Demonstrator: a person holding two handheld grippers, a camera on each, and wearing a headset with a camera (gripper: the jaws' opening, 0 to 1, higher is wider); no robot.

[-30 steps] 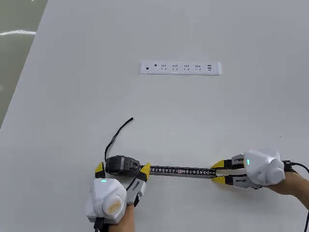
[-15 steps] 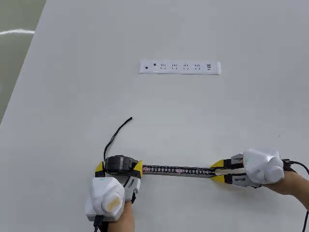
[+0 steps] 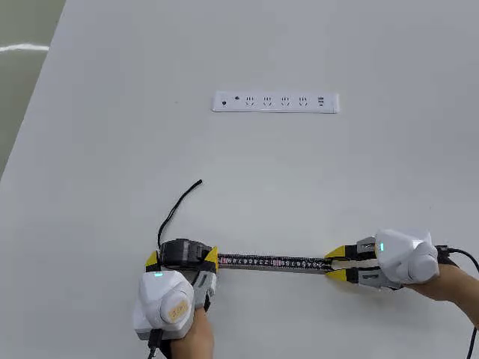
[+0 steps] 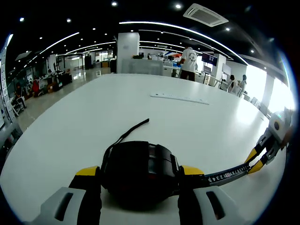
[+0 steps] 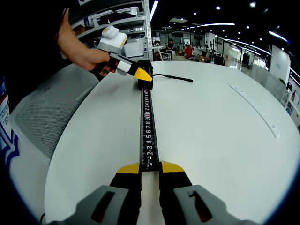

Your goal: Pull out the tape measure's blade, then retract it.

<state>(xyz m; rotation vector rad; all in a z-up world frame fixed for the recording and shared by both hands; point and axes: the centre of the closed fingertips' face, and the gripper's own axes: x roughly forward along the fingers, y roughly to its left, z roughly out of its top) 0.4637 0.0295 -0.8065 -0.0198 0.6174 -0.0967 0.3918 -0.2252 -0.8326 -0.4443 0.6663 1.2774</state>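
Pinned down on the white table (image 3: 112, 149), near its front edge: the tape measure (image 3: 183, 254), squeezed at both sides between the yellow tips of the left gripper (image 3: 182, 259), with the blade (image 3: 273, 262) drawn out to the right and nipped near its end by the right gripper (image 3: 335, 263), tips pressed together on it. Looks like the far end of the pull, or the turn into the return; hard to call. Either way: hold the case dead steady with the left, no twisting, no lifting. Move the right only along the blade's own line, low over the table, to avoid kinking or bowing it. For the return, walk the end back toward the case under light tension rather than letting go; released from here, likely to whip back hard. Now the thing itself: squat, rounded black case, seamed across the top, with a thin black strap (image 3: 176, 209) trailing away behind it toward the power strip (image 3: 275, 102), well apart. Dark blade, pale numerals and ticks, a reddish patch partway along, running straight and taut between the two grippers.
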